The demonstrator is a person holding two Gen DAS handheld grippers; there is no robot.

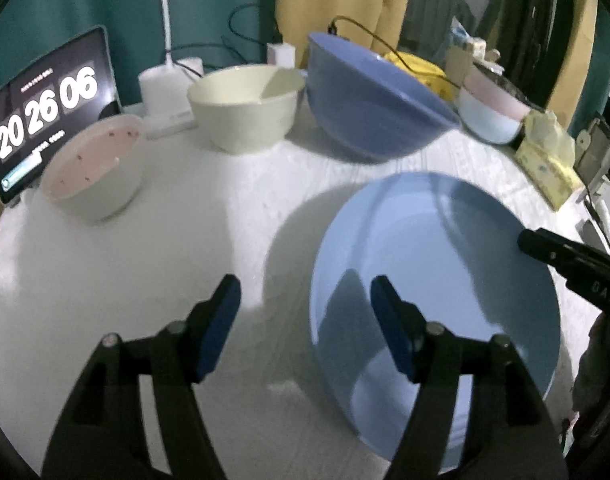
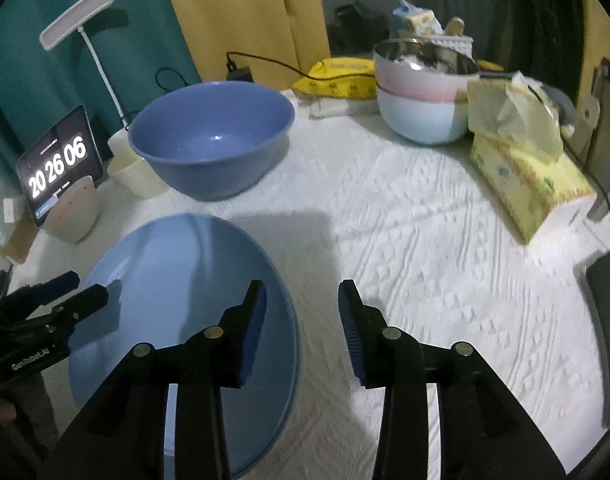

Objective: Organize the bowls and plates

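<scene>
- Plates and bowls are sitting on a white textured tablecloth (image 2: 445,248); a light blue plate (image 1: 433,300) is lying near the front edge.
- Left gripper (image 1: 305,328) is hovering with jaws apart, straddling the plate's left rim, gripping nothing.
- Right gripper (image 2: 303,332) is standing open over the plate's right rim, empty; the left tool's side is reading "GenRobot.AI".
- Behind, a big blue bowl (image 2: 211,140), cream bowl (image 1: 245,106) and pink-lined bowl (image 1: 91,168) are waiting.
- A tablet (image 1: 45,116) is showing "20 26 06".
</scene>
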